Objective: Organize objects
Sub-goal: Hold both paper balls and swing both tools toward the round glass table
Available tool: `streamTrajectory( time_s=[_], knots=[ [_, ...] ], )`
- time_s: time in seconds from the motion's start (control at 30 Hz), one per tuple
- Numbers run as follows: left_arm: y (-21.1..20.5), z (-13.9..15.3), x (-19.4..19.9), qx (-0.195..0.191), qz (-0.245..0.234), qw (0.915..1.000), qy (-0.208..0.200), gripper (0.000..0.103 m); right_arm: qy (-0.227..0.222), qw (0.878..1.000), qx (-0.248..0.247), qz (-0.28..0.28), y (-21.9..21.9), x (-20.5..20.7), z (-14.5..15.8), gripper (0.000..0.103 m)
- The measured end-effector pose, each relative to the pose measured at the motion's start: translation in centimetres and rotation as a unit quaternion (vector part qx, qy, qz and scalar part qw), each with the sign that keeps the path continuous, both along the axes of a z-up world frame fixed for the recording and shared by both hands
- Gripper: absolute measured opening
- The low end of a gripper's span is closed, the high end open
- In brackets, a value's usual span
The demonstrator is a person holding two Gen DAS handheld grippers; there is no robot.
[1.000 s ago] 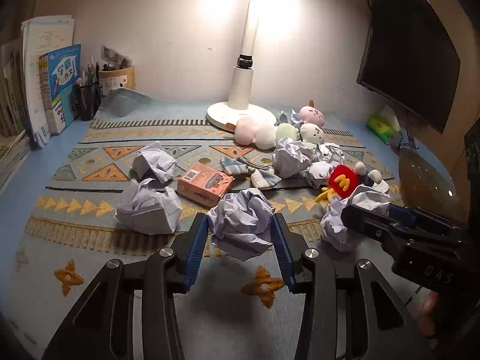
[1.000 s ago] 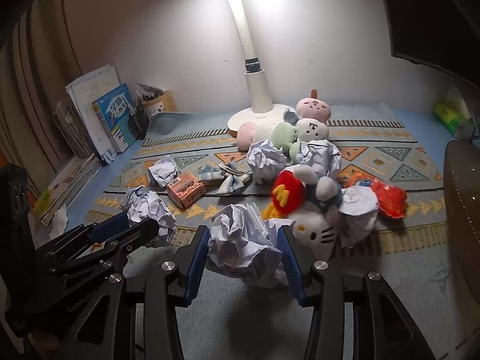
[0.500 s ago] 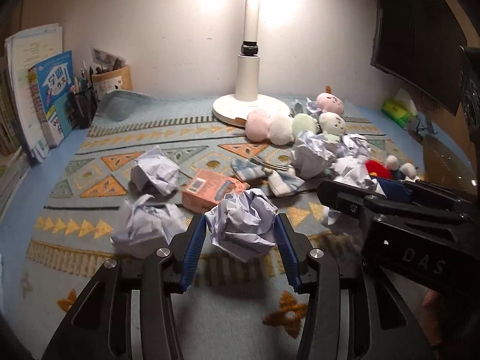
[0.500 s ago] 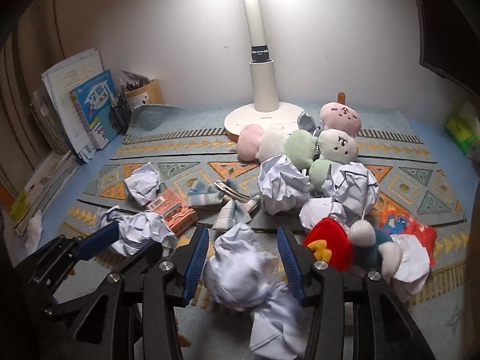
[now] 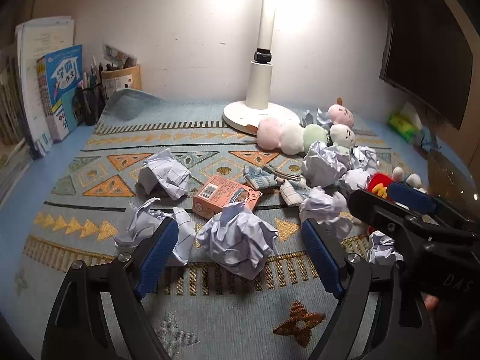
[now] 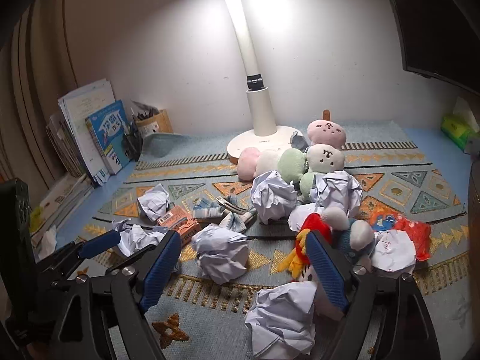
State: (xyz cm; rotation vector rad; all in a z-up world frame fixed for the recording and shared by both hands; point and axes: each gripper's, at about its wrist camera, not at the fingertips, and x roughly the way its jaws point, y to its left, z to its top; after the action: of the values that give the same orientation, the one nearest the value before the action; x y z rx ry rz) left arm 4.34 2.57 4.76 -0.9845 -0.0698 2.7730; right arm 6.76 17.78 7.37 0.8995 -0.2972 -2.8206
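My left gripper (image 5: 238, 247) is open, its blue pads apart on either side of a crumpled paper ball (image 5: 238, 241) that lies on the patterned mat (image 5: 210, 306). My right gripper (image 6: 243, 258) is open too; a paper ball (image 6: 220, 253) lies on the mat between its pads, and another ball (image 6: 283, 319) lies just below the right finger. Several more paper balls, an orange box (image 5: 225, 196), plaid hair clips (image 5: 279, 181) and plush toys (image 6: 312, 156) are scattered across the mat. The right gripper also shows in the left wrist view (image 5: 399, 210).
A white lamp base (image 5: 259, 114) stands at the back centre. Books (image 5: 60, 90) and a pen holder (image 5: 120, 78) stand at the back left. A dark monitor (image 5: 426, 45) hangs at the right, with a green tissue pack (image 5: 402, 121) below it. A red wrapper (image 6: 402, 228) lies right.
Both grippers have opened and let go of their paper balls, which now lie on the mat. Both grippers have moved forward over the mat.
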Motion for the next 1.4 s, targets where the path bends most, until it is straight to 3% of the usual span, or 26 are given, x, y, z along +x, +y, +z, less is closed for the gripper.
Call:
streamTrajectory(
  time_s=[0.1, 0.2, 0.4, 0.53, 0.63, 0.73, 0.77, 0.97, 1.03, 1.17, 1.4],
  knots=[
    [-1.6, 0.2, 0.3, 0.047, -0.002, 0.9989, 0.007, 0.083, -0.010, 1.000, -0.002, 0.001, 0.0, -0.6, -0.2, 0.092],
    [-1.9, 0.1, 0.1, 0.060, 0.002, 0.9982, 0.005, 0.084, -0.008, 1.000, 0.011, -0.001, -0.5, -0.6, -0.2, 0.092],
    [-1.5, -0.1, -0.2, 0.042, 0.018, 0.9990, 0.002, 0.084, -0.011, 1.000, 0.025, -0.009, -0.7, -0.7, -0.4, 0.092],
    [-1.6, -0.5, -0.6, 0.035, 0.024, 0.9985, -0.035, 0.084, -0.006, 0.999, 0.040, -0.006, -1.2, -0.5, -0.3, 0.092],
    [-2.8, -0.8, 0.7, 0.053, 0.027, 0.9972, -0.045, 0.084, -0.003, 0.999, 0.041, -0.018, -1.2, -0.4, -0.1, 0.091],
    [-3.6, -0.5, 1.2, 0.044, 0.045, 0.9977, -0.025, 0.084, -0.004, 0.999, 0.035, -0.036, -1.4, -0.4, 0.6, 0.067],
    [-3.6, -0.5, 1.0, 0.040, 0.043, 0.9979, -0.028, 0.084, -0.005, 0.999, 0.033, -0.036, -1.7, -0.5, 0.8, 0.066],
    [-2.1, -0.9, -0.3, 0.017, 0.008, 0.9991, -0.038, 0.084, -0.023, 0.998, 0.055, -0.020, -3.4, -1.7, -0.7, 0.064],
    [-1.8, -1.0, -0.1, 0.004, 0.010, 0.9994, -0.034, 0.084, -0.005, 0.999, 0.047, -0.024, -2.9, -1.2, -0.3, 0.064],
    [-1.2, -0.9, 0.1, -0.010, 0.012, 0.9994, -0.031, 0.084, -0.029, 0.999, 0.034, -0.023, -2.3, -1.9, -0.8, 0.064],
    [-1.1, -0.9, 0.1, -0.012, 0.011, 0.9994, -0.030, 0.084, -0.024, 0.998, 0.058, -0.016, -3.5, -1.5, -0.8, 0.064]
  ],
)
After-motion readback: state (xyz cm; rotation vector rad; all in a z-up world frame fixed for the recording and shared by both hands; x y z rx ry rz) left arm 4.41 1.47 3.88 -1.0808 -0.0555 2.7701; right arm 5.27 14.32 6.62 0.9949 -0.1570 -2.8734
